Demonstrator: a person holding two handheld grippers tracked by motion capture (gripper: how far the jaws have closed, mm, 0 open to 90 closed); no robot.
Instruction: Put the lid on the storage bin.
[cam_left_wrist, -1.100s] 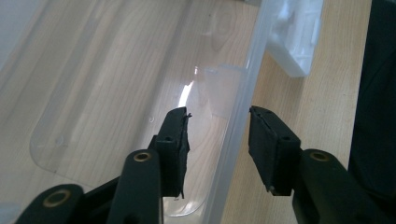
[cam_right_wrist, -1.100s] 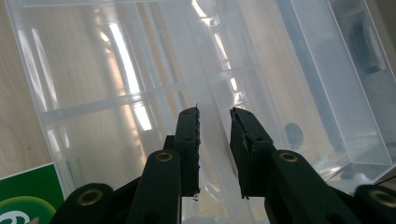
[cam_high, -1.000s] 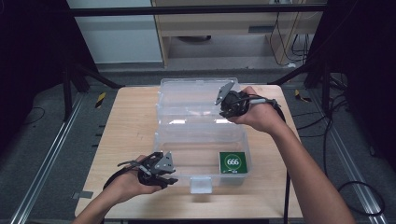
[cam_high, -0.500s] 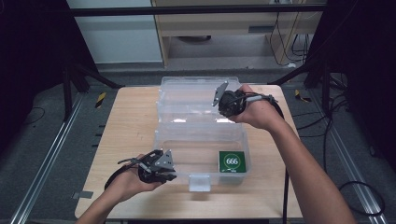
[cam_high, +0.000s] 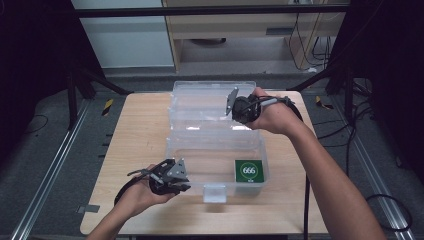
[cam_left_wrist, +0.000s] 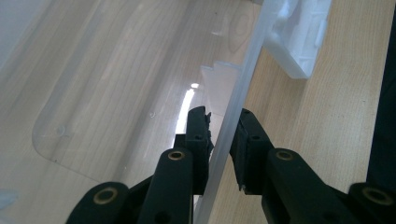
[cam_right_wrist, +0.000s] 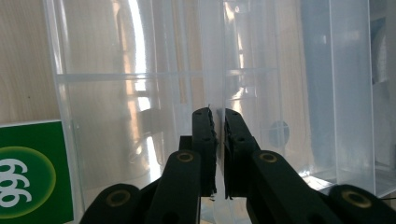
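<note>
A clear plastic box (cam_high: 172, 150) stands on the wooden table with its lid (cam_high: 210, 97) swung open behind it. A green card marked 666 (cam_high: 248, 171) lies in the box's front right corner and also shows in the right gripper view as the green card (cam_right_wrist: 28, 172). My left gripper (cam_high: 184, 184) is at the box's front left; its jaws have just been closing and now pinch the thin clear wall (cam_left_wrist: 247, 70), one on each side, left gripper (cam_left_wrist: 224, 116). My right gripper (cam_high: 231, 101) has just been closing on the lid's right edge (cam_right_wrist: 219, 70), right gripper (cam_right_wrist: 217, 114).
A white latch (cam_high: 215, 192) hangs from the box's front rim, and it appears as the latch (cam_left_wrist: 299, 37) past the left jaws. Bare table (cam_high: 135, 135) lies to the left of the box. Black frame rails and cables surround the table.
The right gripper has edged slightly left at the lid's edge. The left hand has stayed where it was at the box's front wall.
</note>
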